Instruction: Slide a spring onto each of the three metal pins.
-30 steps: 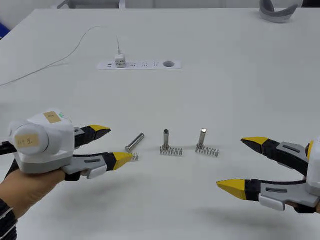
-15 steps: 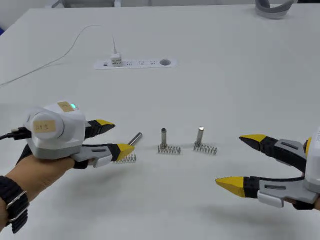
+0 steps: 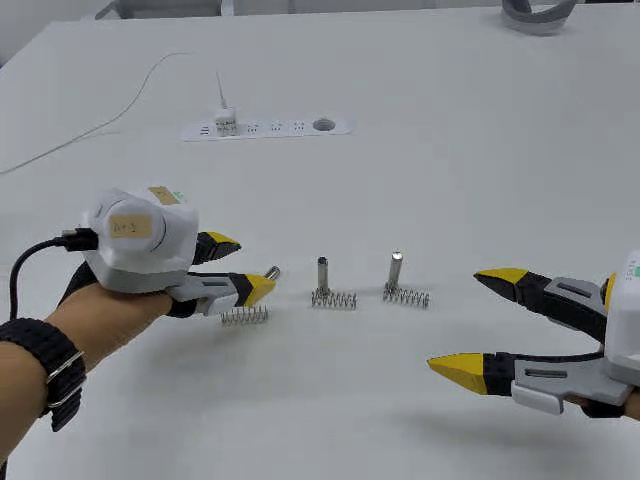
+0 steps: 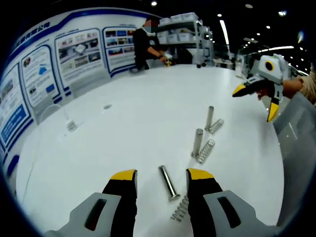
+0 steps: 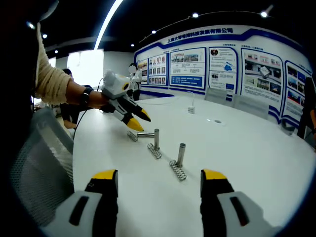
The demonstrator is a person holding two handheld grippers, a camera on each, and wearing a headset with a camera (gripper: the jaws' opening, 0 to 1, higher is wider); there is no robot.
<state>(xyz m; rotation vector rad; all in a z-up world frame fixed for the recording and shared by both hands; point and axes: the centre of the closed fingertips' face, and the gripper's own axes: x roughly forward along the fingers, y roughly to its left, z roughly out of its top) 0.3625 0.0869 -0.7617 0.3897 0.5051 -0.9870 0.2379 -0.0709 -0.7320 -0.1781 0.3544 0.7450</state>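
Two metal pins point(image 3: 323, 272) point(image 3: 395, 268) stand upright mid-table, each with a spring point(image 3: 334, 299) point(image 3: 406, 296) lying at its foot. A third pin point(image 4: 168, 181) lies flat, and its spring point(image 3: 245, 316) rests beside it. My left gripper point(image 3: 248, 265) is open, its yellow-tipped jaws on either side of the lying pin's near end point(image 3: 270, 272), which is partly hidden in the head view. Nothing is gripped. My right gripper point(image 3: 465, 322) hangs open off to the right, well clear of the pins. In the right gripper view the upright pins point(image 5: 181, 154) point(image 5: 156, 138) stand ahead of it.
A white power strip point(image 3: 265, 127) with a plugged charger point(image 3: 225, 115) lies farther back, and a thin cable point(image 3: 130, 105) trails off to the left. A grey curved object point(image 3: 540, 12) sits at the far right corner. A person point(image 4: 145, 44) stands beyond the table.
My left gripper has moved right and forward, from beside the lying pin to straddling it, and now hides most of it in the head view. The right gripper has held its place.
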